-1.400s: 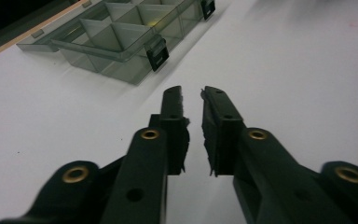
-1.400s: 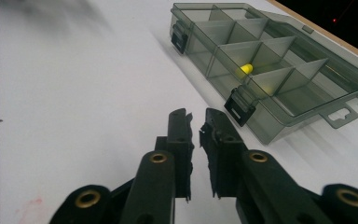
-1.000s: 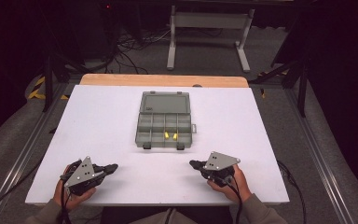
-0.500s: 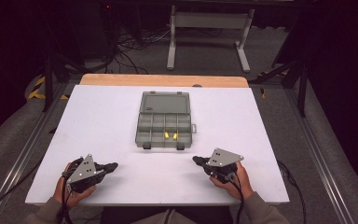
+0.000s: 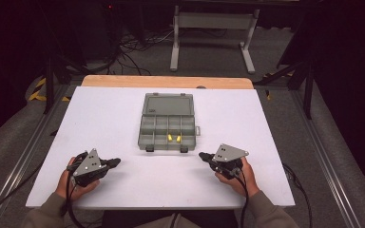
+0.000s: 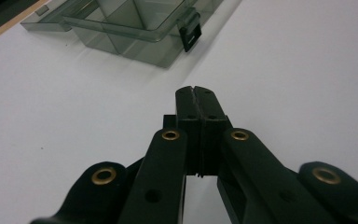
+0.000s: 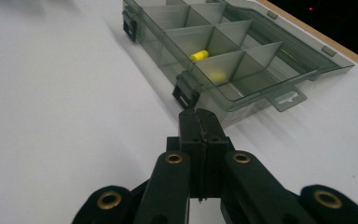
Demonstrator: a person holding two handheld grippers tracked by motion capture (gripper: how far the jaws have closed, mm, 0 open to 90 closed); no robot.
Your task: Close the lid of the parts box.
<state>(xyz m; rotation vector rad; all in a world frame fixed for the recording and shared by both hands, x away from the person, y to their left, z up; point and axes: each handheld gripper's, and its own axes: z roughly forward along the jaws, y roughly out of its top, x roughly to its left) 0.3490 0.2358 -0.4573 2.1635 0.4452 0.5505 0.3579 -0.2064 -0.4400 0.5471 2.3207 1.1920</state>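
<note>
Yellow pieces (image 7: 199,55) inside organizer box (image 7: 279,70), right tongs' (image 7: 199,114) view.

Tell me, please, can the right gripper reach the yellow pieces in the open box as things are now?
Probably yes. The lid of the box lies open, nothing stands between it and the right gripper, and the yellow pieces sit uncovered, though its shut jaws must open first.

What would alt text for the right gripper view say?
Two black jaws of the right gripper stand pressed shut over a white table, aimed at an open clear compartment box holding two small yellow pieces.
</note>
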